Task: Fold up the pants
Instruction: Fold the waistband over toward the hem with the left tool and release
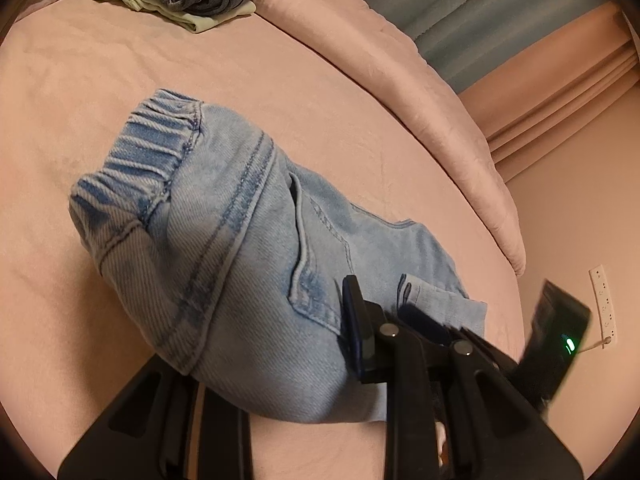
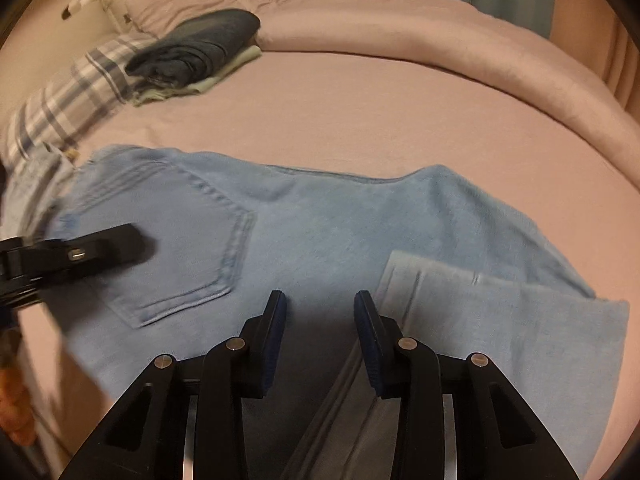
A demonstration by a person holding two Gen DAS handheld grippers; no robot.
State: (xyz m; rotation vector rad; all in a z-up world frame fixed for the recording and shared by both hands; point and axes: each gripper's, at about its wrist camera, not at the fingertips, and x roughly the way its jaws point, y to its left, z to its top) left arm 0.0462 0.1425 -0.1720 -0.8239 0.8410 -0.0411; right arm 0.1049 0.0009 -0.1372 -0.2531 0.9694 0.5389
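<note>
Light blue jeans (image 1: 224,240) lie on the pink bed sheet (image 1: 80,120), with the elastic waistband toward the far left. My left gripper (image 1: 340,312) is shut on denim beside the pocket. The cloth drapes over its left finger and hides it. In the right wrist view the jeans (image 2: 320,220) spread across the bed, back pocket up, with one leg end folded over at the right. My right gripper (image 2: 320,312) hovers over them with its jaws apart; the folded leg's edge runs under its right finger. The left gripper (image 2: 100,248) reaches in from the left onto the pocket.
A stack of folded clothes (image 2: 200,48), dark jeans on a pale item, sits at the far side near a plaid pillow (image 2: 72,96). A rolled pink duvet (image 2: 440,40) lines the bed's back and right edge. The right gripper's black body (image 1: 560,340) shows a green light.
</note>
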